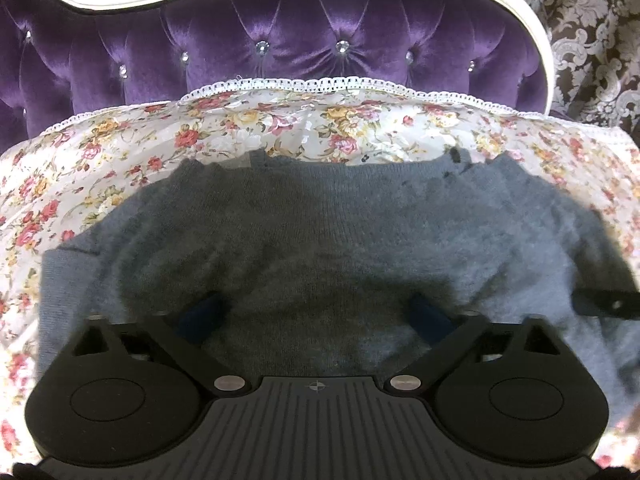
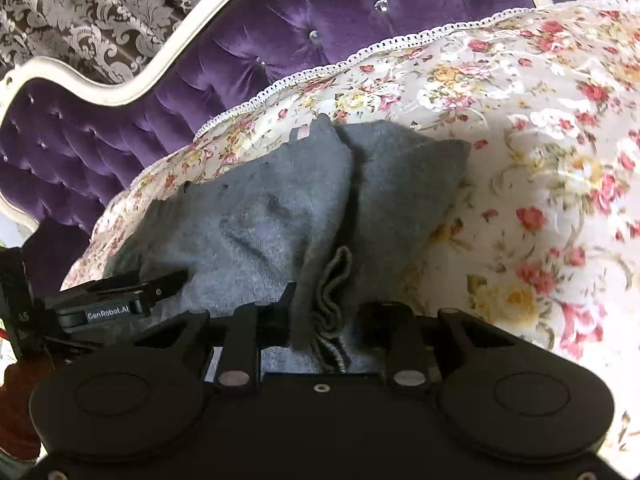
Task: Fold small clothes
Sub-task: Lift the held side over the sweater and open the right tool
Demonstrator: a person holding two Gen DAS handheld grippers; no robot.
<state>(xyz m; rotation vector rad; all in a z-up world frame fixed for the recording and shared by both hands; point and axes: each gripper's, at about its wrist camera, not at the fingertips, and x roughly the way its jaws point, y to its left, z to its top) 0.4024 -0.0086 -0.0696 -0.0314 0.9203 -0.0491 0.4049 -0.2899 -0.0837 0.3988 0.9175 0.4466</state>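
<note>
From my left tool (image 1: 316,316) I look down on the grey knitted garment (image 1: 320,232), which lies spread on the floral bedspread (image 1: 120,152) just ahead of and under the fingers. Its blue pads (image 1: 202,314) stand wide apart and press down into the knit, one on each side of a dark hollow in the cloth; nothing is pinched between them, so I read this tool as wide and holding nothing. Beyond the garment's far edge the bedspread's white lace trim (image 1: 304,82) meets the purple tufted headboard (image 1: 280,44).

My right tool (image 2: 324,316) is narrow, its fingers drawn in on a bunched fold of the same garment (image 2: 256,224); the ribbed hem crumples up right between them, and I take it as gripped. Ahead of this tool the knit rises in a raised fold, with a flap lying to its right on the bedspread (image 2: 540,168). To the left of my right tool, the left tool (image 2: 120,292) rests on the knit.
</note>
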